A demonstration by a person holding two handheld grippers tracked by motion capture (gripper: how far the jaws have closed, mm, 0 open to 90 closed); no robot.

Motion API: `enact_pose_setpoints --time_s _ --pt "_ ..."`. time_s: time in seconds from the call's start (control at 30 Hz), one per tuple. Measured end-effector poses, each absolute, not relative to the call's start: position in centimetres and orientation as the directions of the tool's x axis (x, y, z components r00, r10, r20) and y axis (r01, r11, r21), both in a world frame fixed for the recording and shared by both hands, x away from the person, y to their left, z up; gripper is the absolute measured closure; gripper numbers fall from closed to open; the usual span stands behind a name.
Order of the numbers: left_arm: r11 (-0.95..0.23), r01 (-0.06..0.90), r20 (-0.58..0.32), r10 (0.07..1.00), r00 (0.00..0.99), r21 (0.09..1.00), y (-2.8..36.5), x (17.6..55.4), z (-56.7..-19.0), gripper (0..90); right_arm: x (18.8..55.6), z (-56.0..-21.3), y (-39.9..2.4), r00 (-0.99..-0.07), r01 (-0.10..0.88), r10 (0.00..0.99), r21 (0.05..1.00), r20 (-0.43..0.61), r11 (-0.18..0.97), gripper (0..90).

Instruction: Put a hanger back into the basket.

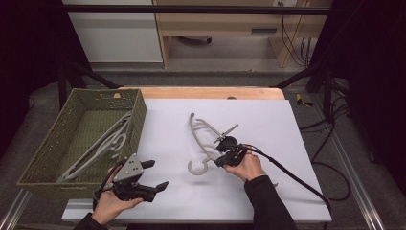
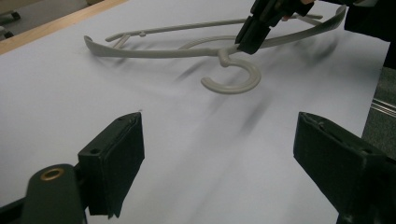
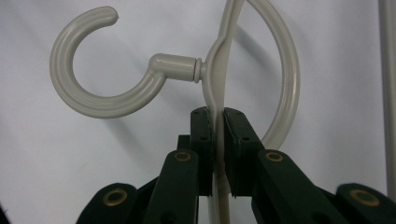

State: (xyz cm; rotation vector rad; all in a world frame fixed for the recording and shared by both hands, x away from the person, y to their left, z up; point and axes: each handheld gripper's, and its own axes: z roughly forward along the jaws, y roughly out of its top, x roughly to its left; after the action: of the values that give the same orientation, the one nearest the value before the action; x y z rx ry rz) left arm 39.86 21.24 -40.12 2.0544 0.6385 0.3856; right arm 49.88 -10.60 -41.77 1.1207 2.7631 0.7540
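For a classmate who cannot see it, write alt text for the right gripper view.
The right claw is shut on the thin bar of a grey hanger, just below its neck. The hook curls off to the left, open at the top, over a white sheet.

A white sheet (image 1: 268, 120) covers a wooden table (image 1: 206, 92) whose far edge shows bare. Beyond it stand a white cabinet (image 1: 115, 33) and a light wooden desk (image 1: 230, 24), with black cables (image 1: 294, 43) hanging beside its leg. The floor (image 1: 215, 76) is grey. Dark frame bars (image 1: 191, 9) cross overhead, and the sides lie in shadow.
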Motion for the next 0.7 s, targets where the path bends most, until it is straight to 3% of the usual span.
enact_pose_setpoints --time_s 0.7 --pt "-0.491 0.246 0.088 0.562 0.822 0.836 21.5 40.1 -38.9 15.8 47.2 -37.8 -12.3 -0.798 0.571 0.567 0.557 0.204 0.603 83.6"
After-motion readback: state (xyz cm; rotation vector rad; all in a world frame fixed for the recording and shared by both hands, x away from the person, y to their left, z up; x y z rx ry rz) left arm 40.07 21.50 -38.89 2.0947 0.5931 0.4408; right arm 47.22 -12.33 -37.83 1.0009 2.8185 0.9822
